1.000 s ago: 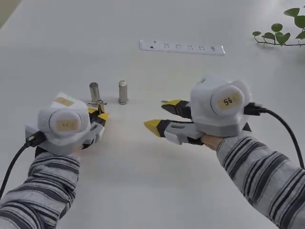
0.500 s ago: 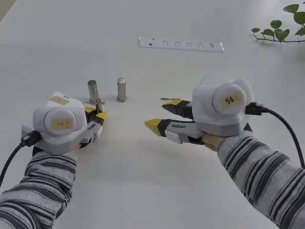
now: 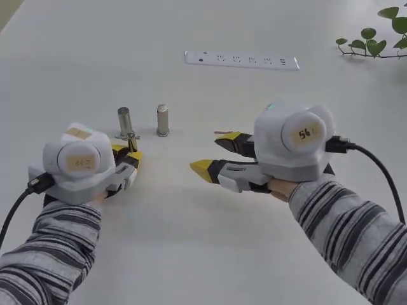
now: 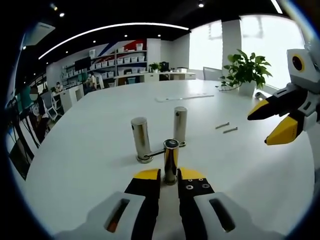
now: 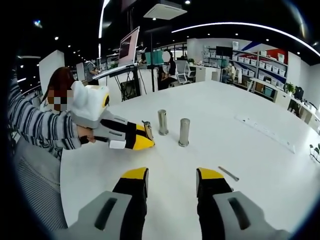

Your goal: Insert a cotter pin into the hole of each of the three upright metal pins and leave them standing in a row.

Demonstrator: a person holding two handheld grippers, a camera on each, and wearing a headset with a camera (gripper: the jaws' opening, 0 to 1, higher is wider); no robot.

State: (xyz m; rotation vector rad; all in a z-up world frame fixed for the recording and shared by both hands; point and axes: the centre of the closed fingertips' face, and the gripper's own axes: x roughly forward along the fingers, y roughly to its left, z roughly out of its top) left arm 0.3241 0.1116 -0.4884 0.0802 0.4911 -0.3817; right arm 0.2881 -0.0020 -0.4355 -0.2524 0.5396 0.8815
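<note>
Two steel pins (image 3: 124,121) (image 3: 163,119) stand upright side by side on the white table; they are the pins (image 4: 141,139) (image 4: 180,125) in the left gripper view. My left gripper (image 3: 130,151) (image 4: 170,175) is shut on a third pin (image 3: 131,141) (image 4: 171,160), held upright just in front of the left standing pin. A thin cotter pin (image 4: 155,152) sticks out of it sideways. My right gripper (image 3: 206,152) (image 5: 170,182) is open and holds nothing, to the right of the pins. Loose cotter pins (image 4: 226,128) (image 5: 227,173) lie by its far fingertip.
A white power strip (image 3: 241,61) lies farther back on the table (image 3: 191,241). Plant leaves (image 3: 375,38) reach in at the far right corner. The left gripper (image 5: 125,136) shows in the right gripper view, beside the pins (image 5: 162,122) (image 5: 184,132).
Almost nothing: the head view shifted slightly, and both grippers keep their places, the left still shut on its pin.
</note>
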